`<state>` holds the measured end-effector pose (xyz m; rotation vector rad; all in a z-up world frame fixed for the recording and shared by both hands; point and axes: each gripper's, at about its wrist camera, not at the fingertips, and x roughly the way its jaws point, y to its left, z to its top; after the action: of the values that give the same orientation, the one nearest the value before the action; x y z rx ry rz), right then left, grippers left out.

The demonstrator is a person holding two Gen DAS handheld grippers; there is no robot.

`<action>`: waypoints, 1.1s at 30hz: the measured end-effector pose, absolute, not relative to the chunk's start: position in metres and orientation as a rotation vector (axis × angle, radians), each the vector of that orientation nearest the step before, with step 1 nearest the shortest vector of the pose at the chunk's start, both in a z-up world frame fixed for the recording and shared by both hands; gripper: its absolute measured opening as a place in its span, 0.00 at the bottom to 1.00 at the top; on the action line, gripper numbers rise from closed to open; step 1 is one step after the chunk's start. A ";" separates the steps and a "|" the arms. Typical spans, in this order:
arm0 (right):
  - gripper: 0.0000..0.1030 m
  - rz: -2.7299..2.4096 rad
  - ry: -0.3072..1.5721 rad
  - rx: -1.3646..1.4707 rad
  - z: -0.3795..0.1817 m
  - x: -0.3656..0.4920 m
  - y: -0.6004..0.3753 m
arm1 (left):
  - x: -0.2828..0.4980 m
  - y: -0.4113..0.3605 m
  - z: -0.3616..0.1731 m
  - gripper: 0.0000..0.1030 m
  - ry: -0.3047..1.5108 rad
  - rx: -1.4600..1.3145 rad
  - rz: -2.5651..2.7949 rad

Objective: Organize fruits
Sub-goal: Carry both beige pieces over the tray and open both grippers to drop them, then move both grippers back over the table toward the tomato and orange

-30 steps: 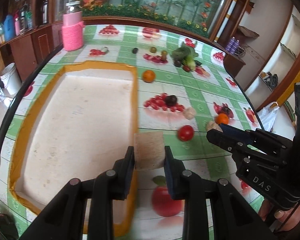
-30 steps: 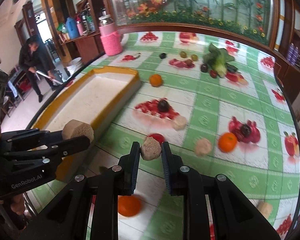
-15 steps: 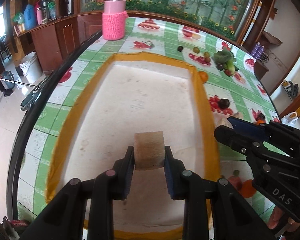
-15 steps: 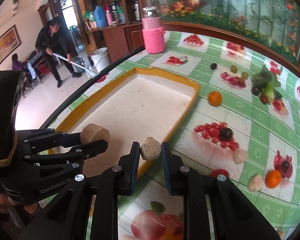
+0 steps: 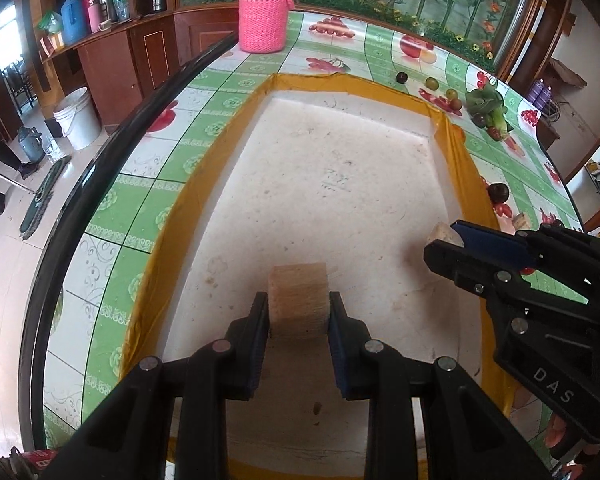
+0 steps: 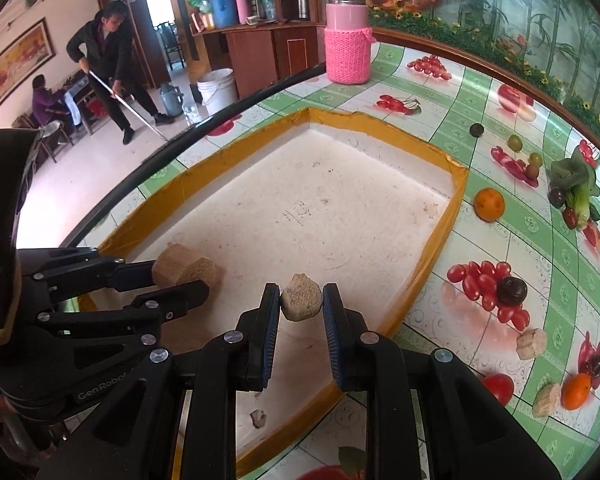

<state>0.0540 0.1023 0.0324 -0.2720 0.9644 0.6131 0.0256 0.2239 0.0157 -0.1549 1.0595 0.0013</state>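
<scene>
Fruit lies loose on the worktop (image 6: 480,80), outside the tray (image 6: 448,216).

Left wrist view: left gripper (image 5: 299,307) has its jaws clamped on a tan block (image 5: 298,300), held over the tray's white floor. Right gripper (image 5: 446,242) pokes in from the right w/ a pale chunk (image 5: 442,233) at its tip. Only this view shows the tray's left rim and the floor beyond: white bucket (image 5: 78,118), mop head (image 5: 44,196).

Right wrist view: right gripper's jaws are nearly together on that chunk, above the tray's near right part. Left gripper comes in from the left w/ the block. This view alone shows the near fruit: orange (image 6: 489,204), plum (image 6: 511,291), tomato (image 6: 499,388), 2nd orange (image 6: 576,391), two tan lumps (image 6: 532,344). Greens (image 6: 576,188) farther back. Pink jar (image 6: 347,46) at the far edge. A person w/ a mop (image 6: 108,64) in the room behind.
</scene>
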 end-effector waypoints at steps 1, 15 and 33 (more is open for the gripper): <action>0.21 0.614 0.967 -0.273 0.031 0.055 0.103 | 0.026 0.225 0.014 0.30 1.063 -0.156 0.002; 0.24 0.604 0.975 -0.247 0.028 0.055 0.096 | 0.027 0.217 0.016 0.30 1.063 -0.054 0.008; 0.30 0.476 0.890 -0.071 0.060 0.028 0.050 | 0.023 0.193 0.045 0.58 0.961 0.138 0.074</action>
<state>0.0277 0.0502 0.0597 -0.0707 0.8903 0.4764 0.0229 0.1932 0.0451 0.1382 0.9609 0.0739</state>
